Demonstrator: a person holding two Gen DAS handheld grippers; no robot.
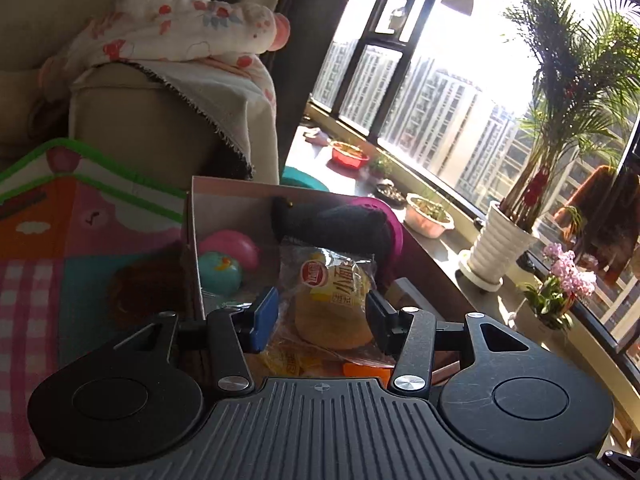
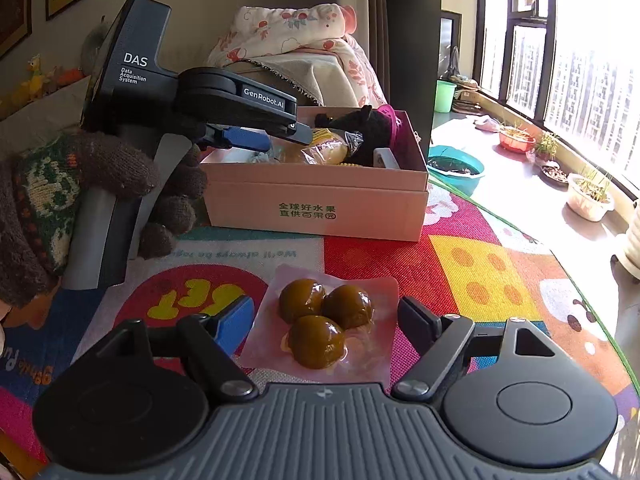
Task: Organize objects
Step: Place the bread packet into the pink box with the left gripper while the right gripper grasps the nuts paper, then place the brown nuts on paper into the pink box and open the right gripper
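A pink cardboard box (image 2: 316,200) stands on the colourful play mat (image 2: 480,272). My left gripper (image 1: 320,316) hangs over the open box (image 1: 224,216), shut on a clear-wrapped bread packet (image 1: 332,300) with a yellow label. From the right wrist view, that left gripper (image 2: 280,138) reaches in from the left with the bread packet (image 2: 324,150) at its tips. My right gripper (image 2: 326,320) is open and low over a pink packet of three brown balls (image 2: 320,320) lying on the mat. Its pads stand either side of the packet, apart from it.
Inside the box lie pink and teal egg toys (image 1: 224,260), a black knitted item (image 1: 340,224) and orange packets (image 1: 364,370). A knit-gloved hand (image 2: 80,176) holds the left gripper. A blanket-draped sofa arm (image 1: 172,128) is behind the box; a teal basin (image 2: 456,170) and potted plants (image 2: 590,196) line the sill.
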